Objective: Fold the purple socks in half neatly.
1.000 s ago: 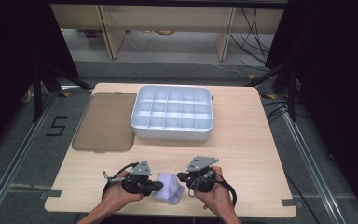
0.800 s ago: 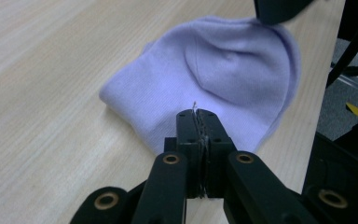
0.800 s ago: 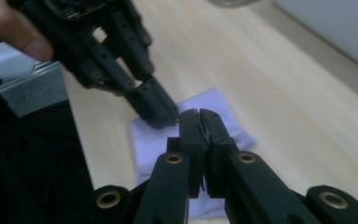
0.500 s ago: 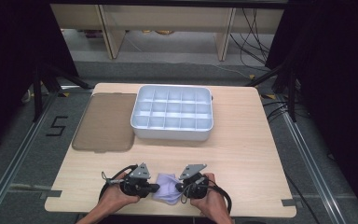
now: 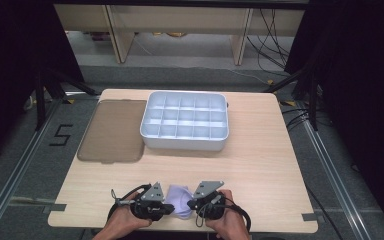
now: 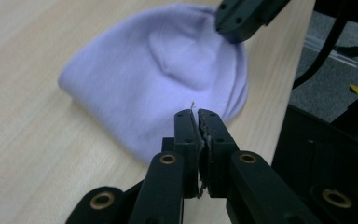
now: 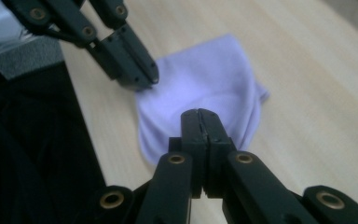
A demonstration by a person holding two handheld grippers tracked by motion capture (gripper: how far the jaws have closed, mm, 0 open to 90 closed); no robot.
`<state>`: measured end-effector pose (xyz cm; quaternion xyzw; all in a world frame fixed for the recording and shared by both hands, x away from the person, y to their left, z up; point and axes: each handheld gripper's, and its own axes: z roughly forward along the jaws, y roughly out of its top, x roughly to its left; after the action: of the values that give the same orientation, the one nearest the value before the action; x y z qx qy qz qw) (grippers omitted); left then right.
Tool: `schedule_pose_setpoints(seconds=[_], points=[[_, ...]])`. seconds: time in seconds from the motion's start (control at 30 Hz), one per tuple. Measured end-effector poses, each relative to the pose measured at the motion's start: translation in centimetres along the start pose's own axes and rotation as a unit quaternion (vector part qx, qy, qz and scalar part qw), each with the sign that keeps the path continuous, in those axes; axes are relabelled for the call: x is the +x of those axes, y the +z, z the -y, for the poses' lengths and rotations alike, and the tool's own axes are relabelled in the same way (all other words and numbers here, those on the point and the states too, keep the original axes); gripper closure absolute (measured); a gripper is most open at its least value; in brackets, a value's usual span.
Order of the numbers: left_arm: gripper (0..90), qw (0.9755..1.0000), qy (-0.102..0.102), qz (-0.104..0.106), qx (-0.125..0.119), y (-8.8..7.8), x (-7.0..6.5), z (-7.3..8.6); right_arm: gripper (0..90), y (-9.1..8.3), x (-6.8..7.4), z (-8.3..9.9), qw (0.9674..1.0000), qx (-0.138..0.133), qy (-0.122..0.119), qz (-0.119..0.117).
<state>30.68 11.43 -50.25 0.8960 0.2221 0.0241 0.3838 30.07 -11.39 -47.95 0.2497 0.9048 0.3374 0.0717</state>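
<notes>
Lying at the near edge of the wooden table [image 5: 260, 165], a small lavender cloth [image 5: 179, 200] is sitting bunched up between the two grippers. The person's hands are coming in from the near side, each wrapped around a black gripper. The left gripper [image 5: 166, 209] is sitting just left of the cloth, with its tips at the cloth's left edge; in the left gripper view its jaws are pressed together, with the cloth's near edge right at the tips [image 6: 195, 114] and a thin stray thread sticking up there, though I cannot tell whether any fabric is actually pinched. The right gripper [image 5: 192, 205] is sitting just right of the cloth, and in the right gripper view its jaws are likewise closed flat against each other, with the tips [image 7: 200, 113] over the cloth's near fold; whether they are gripping fabric I cannot tell. The cloth [image 7: 205, 86] is showing soft folds and a raised hump in the middle.

Farther off, near the middle of the table, a white divided tray [image 5: 184, 142] with many square compartments is resting. To its left, just beside it, a flat brown translucent lid [image 5: 113, 131] is lying, overhanging the table's left edge.
</notes>
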Motion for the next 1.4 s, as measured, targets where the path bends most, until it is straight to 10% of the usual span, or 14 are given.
schedule_pose_setpoints(seconds=[0.23, 0.37, 0.8, 1.1, 1.4], points=[[84.7, 1.0000, -0.002, -0.004, -0.002, -0.2, 0.3, 0.2, 89.6, 0.8, -0.1, 1.1, 0.9987, 0.037, 0.028, 0.019], [84.9, 0.9996, -0.014, -0.014, -0.018, -0.8, 0.8, -0.4, 89.4, 0.1, -0.3, 0.6, 1.0000, 0.004, 0.004, -0.002], [83.6, 0.9970, -0.066, -0.037, -0.014, 1.5, 5.4, -1.7, 89.4, 1.3, -1.4, -0.4, 0.9997, 0.019, 0.007, 0.013], [78.9, 0.9969, -0.061, -0.028, -0.040, -0.5, 4.4, -1.8, 88.1, 0.6, -1.4, -0.4, 0.9998, -0.003, 0.010, 0.017], [59.3, 0.9923, -0.122, -0.006, -0.020, -1.0, 3.1, 0.3, 87.5, 0.5, -0.1, -0.9, 0.9999, -0.009, -0.011, 0.005]])
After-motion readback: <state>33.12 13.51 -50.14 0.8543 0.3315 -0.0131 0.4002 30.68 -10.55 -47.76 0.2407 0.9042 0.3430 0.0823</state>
